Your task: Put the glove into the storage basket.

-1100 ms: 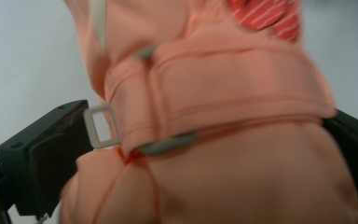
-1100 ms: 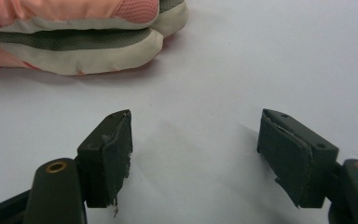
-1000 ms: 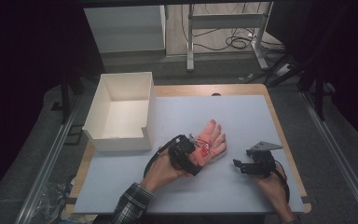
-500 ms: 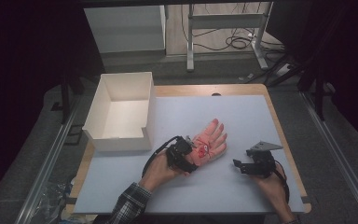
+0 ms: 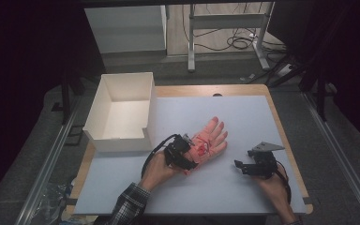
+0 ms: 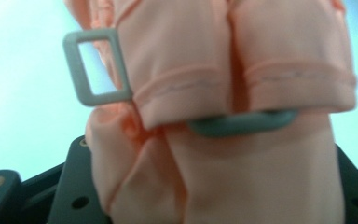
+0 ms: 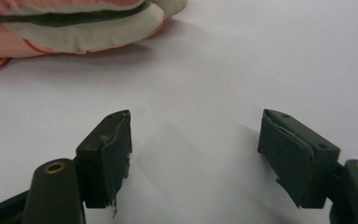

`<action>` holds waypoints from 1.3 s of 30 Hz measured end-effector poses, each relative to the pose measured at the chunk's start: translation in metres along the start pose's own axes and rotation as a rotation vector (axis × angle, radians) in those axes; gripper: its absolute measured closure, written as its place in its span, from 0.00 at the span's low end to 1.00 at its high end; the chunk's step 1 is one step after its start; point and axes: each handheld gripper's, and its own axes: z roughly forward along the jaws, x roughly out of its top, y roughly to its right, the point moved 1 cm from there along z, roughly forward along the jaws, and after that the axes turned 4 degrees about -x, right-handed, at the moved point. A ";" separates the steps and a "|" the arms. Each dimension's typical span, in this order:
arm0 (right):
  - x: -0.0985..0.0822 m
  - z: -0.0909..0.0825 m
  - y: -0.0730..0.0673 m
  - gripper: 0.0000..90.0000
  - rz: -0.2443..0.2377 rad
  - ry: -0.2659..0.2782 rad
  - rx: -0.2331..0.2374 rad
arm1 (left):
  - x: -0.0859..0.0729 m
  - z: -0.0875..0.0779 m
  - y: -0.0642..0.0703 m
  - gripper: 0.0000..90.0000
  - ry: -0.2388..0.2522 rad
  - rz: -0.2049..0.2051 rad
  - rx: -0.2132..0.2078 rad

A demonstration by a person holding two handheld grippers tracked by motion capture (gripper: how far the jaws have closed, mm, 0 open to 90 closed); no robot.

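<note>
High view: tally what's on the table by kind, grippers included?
Pink glove: 1
White open box: 1
Handheld grippers: 2, left gripper at the glove's cuff, right gripper apart from it with jaws open
Total: 4

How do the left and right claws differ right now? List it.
The left claw is closed on the pink glove's cuff; the right claw stands open, holding nothing. The left sits at the glove, the right apart from it on the bare white table. Both are black and hand-held.
</note>
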 end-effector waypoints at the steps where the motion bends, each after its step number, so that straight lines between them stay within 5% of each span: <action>1: 0.000 0.000 0.000 0.28 -0.003 0.001 -0.002 | 0.001 -0.001 0.000 0.51 0.008 0.001 0.007; 11: -0.001 -0.004 0.005 0.27 -0.040 0.023 -0.060 | 0.010 -0.011 -0.004 0.55 0.021 -0.014 0.048; 16: -0.002 -0.004 0.010 0.26 -0.005 0.018 -0.053 | 0.017 -0.019 -0.005 0.55 0.035 -0.019 0.066; 20: -0.001 0.000 0.006 0.23 -0.047 -0.016 -0.074 | 0.023 -0.026 -0.006 0.55 0.041 -0.019 0.085; 39: -0.002 0.000 0.006 0.23 -0.040 -0.014 -0.072 | 0.066 -0.072 -0.016 0.57 0.094 -0.032 0.173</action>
